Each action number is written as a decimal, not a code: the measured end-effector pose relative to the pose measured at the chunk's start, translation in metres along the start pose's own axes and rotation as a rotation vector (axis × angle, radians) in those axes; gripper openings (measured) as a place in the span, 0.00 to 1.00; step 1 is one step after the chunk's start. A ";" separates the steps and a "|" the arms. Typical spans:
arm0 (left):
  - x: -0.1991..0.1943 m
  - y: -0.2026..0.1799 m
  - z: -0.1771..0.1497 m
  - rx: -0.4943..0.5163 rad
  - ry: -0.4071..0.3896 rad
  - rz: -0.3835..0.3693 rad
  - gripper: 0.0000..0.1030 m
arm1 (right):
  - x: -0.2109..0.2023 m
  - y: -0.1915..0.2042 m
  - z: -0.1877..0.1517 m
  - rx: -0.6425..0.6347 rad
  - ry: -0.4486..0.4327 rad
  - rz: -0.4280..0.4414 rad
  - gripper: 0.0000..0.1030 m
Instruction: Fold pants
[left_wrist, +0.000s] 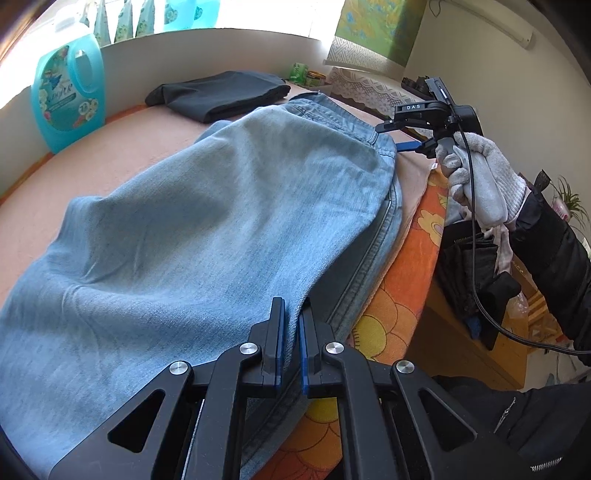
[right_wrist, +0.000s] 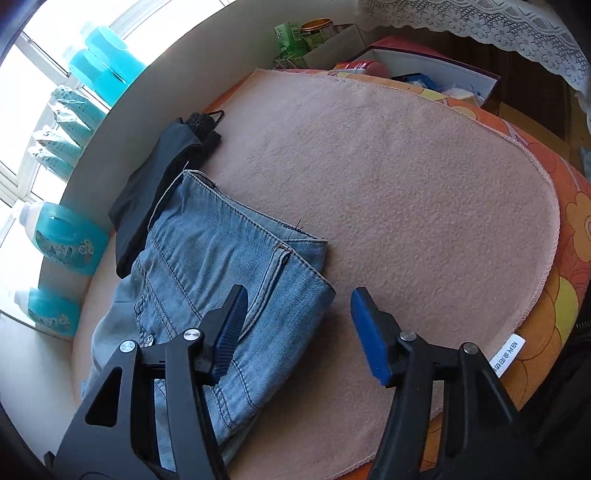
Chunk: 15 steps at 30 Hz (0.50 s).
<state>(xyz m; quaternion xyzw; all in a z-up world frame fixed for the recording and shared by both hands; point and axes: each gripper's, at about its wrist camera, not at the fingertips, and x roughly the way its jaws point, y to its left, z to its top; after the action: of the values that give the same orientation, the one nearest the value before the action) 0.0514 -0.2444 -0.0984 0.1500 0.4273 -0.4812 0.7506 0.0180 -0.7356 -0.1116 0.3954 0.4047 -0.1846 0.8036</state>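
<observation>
Light blue jeans (left_wrist: 207, 206) lie folded on a pink mat (left_wrist: 122, 155). My left gripper (left_wrist: 292, 332) is shut on the jeans' near edge, with denim pinched between its blue pads. My right gripper (right_wrist: 299, 314) is open, its jaws wide apart, just above the waistband corner of the jeans (right_wrist: 229, 258); one finger is over the denim, the other over the pink mat (right_wrist: 406, 192). The right gripper (left_wrist: 397, 138) also shows in the left wrist view, held by a white-gloved hand at the jeans' far right corner.
A folded black garment (left_wrist: 221, 94) lies at the back of the mat, touching the jeans' far end. Blue detergent bottles (left_wrist: 68, 96) stand by the window. Boxes and cans (right_wrist: 325, 40) sit beyond the mat. An orange floral cover (left_wrist: 406, 288) shows at the table edge.
</observation>
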 end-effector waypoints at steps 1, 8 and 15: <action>0.000 0.000 0.000 -0.002 0.001 -0.001 0.05 | 0.000 0.002 -0.001 -0.004 0.004 0.002 0.41; 0.000 -0.001 0.000 -0.003 -0.001 -0.017 0.05 | -0.012 0.027 0.013 -0.110 -0.079 0.003 0.05; 0.003 -0.004 -0.003 0.000 0.009 -0.031 0.05 | 0.002 0.025 0.015 -0.127 -0.037 -0.038 0.14</action>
<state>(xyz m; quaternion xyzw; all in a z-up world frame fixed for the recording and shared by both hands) 0.0476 -0.2465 -0.1019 0.1456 0.4331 -0.4920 0.7411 0.0421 -0.7313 -0.0954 0.3322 0.4080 -0.1811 0.8309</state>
